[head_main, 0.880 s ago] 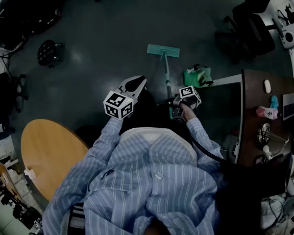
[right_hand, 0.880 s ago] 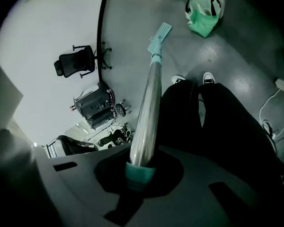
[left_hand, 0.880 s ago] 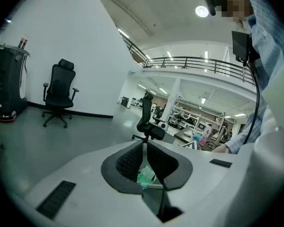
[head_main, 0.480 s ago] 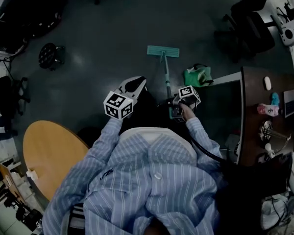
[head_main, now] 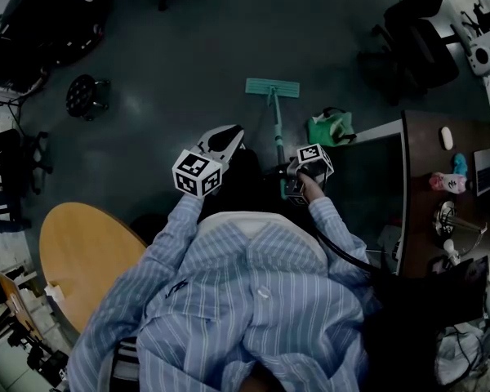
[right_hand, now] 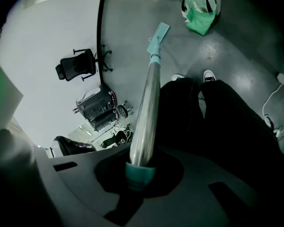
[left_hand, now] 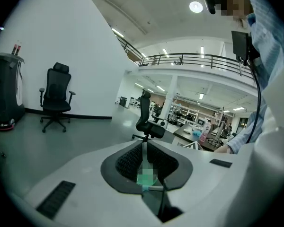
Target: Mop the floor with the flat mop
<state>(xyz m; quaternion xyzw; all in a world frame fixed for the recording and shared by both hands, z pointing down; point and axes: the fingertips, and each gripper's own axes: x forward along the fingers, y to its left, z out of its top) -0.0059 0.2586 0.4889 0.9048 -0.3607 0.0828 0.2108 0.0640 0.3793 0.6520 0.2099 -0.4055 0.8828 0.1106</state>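
Observation:
The flat mop's teal head (head_main: pixel 272 87) lies flat on the dark floor ahead of me, and its metal handle (head_main: pixel 277 133) slants back to my right gripper (head_main: pixel 287 184). In the right gripper view that gripper (right_hand: pixel 141 167) is shut on the teal grip end of the handle (right_hand: pixel 146 103), which runs out to the mop head (right_hand: pixel 158 33). My left gripper (head_main: pixel 225 140) is held up beside the handle, apart from it. In the left gripper view its jaws (left_hand: pixel 144 148) are closed together with nothing between them.
A green bag (head_main: pixel 329 127) sits on the floor right of the mop, against a dark desk (head_main: pixel 453 219). A round wooden table (head_main: pixel 82 256) is at my left. An office chair (head_main: pixel 416 47) stands far right, a black wheeled object (head_main: pixel 86 92) far left. My shoes (right_hand: pixel 177 77) are below the handle.

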